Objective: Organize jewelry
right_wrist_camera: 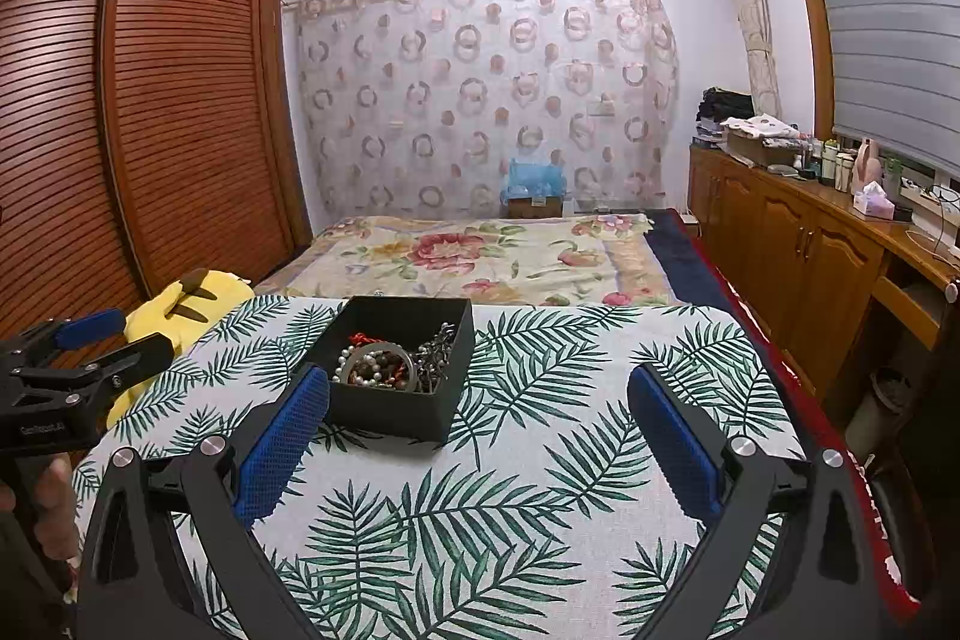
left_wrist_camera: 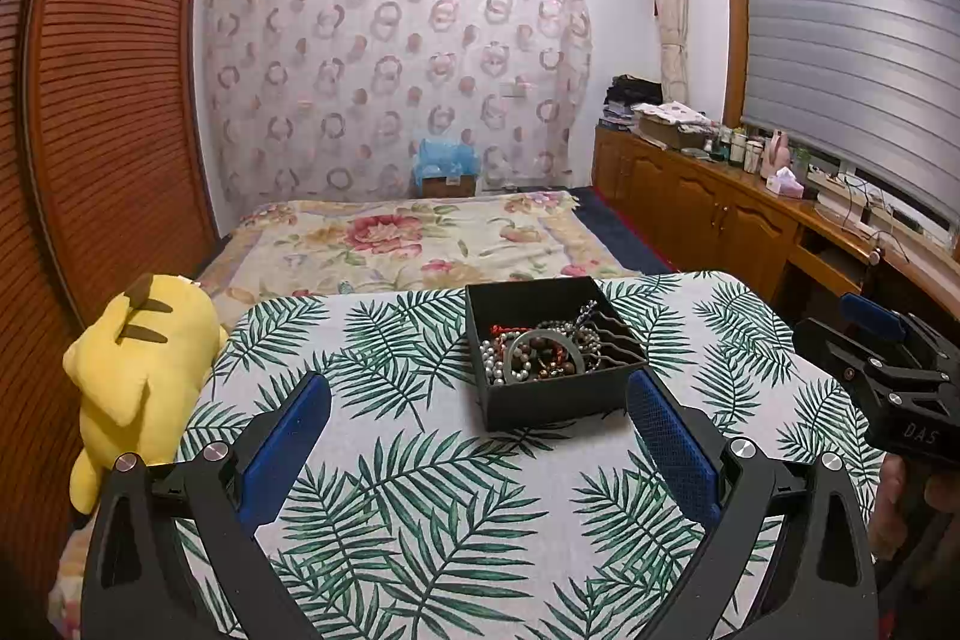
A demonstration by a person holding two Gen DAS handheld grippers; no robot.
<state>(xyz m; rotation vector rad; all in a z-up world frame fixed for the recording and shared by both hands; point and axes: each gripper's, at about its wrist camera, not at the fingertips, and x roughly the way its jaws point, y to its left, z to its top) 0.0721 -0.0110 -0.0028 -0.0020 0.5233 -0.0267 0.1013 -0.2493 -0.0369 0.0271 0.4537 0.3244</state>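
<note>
A black open box [left_wrist_camera: 543, 403] [right_wrist_camera: 384, 409] stands on a table covered with a palm-leaf cloth [left_wrist_camera: 450, 490] [right_wrist_camera: 528, 490]. Inside lies a tangle of jewelry [left_wrist_camera: 540, 349] [right_wrist_camera: 390, 358]: pearl and brown bead strings, a grey bangle, a red cord, wavy metal pins. My left gripper [left_wrist_camera: 477, 394] is open, its blue pads held just short of the box with nothing between them. My right gripper [right_wrist_camera: 477, 388] is open too, to the right of the box, its left pad near the box's front corner. Each gripper shows at the edge of the other's view.
A yellow plush toy [left_wrist_camera: 141, 376] [right_wrist_camera: 180, 307] lies off the table's left side on a bed with a floral blanket [left_wrist_camera: 414, 238]. A louvred wooden wardrobe [left_wrist_camera: 108, 100] is at left; a wooden cabinet [right_wrist_camera: 798, 244] with clutter is at right.
</note>
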